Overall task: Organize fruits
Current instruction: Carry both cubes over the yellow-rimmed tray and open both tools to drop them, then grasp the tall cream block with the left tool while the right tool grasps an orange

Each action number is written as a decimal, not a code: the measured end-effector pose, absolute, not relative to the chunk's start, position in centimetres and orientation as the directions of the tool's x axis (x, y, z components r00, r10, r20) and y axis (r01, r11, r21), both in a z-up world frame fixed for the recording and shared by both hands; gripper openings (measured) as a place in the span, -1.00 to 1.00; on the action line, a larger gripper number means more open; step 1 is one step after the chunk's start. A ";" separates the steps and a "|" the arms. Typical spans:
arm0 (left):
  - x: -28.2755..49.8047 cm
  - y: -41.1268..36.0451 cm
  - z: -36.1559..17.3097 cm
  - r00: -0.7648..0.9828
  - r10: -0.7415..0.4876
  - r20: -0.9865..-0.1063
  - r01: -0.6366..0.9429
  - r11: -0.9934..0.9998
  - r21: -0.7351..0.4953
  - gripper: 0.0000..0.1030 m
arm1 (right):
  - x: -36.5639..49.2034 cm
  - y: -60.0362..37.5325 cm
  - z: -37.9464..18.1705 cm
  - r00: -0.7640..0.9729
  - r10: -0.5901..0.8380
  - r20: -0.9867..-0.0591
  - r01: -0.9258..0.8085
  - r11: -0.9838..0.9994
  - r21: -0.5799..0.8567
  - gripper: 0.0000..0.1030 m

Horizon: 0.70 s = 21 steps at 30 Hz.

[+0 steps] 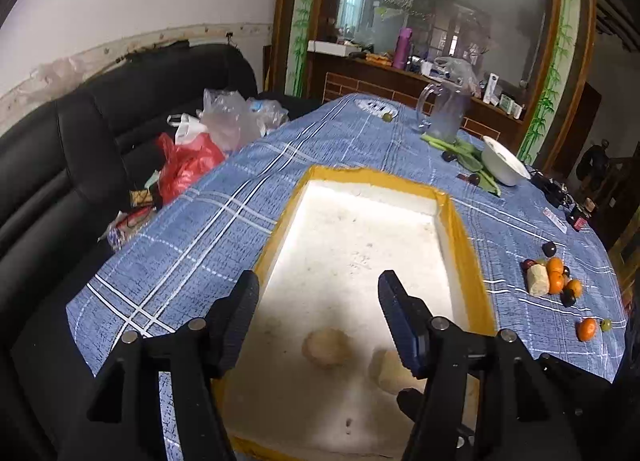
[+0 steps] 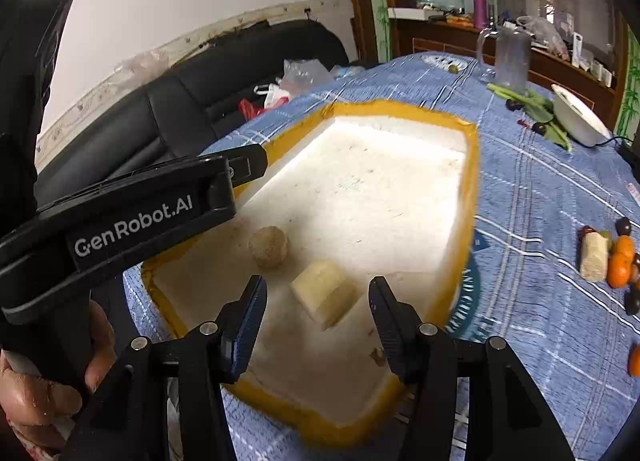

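Note:
A white foam box with a yellow taped rim sits on the blue plaid tablecloth. On its floor lie a round tan fruit and a pale cut chunk. My left gripper hovers open over the box's near end with nothing between its fingers; its black body shows in the right wrist view, held by a hand. My right gripper is open above the chunk, its pads apart from it. A pile of oranges, dark plums and another pale chunk lies on the cloth to the right.
A lone orange lies near the table's right edge. A glass pitcher, green leaves with dark plums and a white bowl stand at the far end. A black sofa with plastic bags borders the table's left side.

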<state>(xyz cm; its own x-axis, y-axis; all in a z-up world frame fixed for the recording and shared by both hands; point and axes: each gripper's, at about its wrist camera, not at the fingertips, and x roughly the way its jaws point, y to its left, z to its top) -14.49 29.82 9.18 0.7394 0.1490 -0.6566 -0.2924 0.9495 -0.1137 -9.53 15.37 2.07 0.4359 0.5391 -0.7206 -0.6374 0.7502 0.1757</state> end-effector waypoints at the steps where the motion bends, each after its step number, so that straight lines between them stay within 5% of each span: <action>1: -14.6 29.4 9.4 0.743 0.152 -0.651 -0.288 0.952 -0.106 0.28 | -9.7 15.0 2.4 0.443 0.541 -0.715 -0.635 0.752 0.176 0.12; 21: -16.0 18.5 12.4 0.802 0.129 -0.584 -0.107 0.992 0.072 0.59 | -10.9 2.3 4.3 0.584 0.504 -0.636 -0.465 0.850 0.246 0.24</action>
<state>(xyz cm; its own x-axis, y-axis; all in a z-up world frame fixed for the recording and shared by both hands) -16.03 18.46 12.39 0.8017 0.1287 -0.5837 -0.1069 0.9917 0.0717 -10.86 2.28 4.33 0.5845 0.5037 -0.6362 -0.4649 0.8504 0.2462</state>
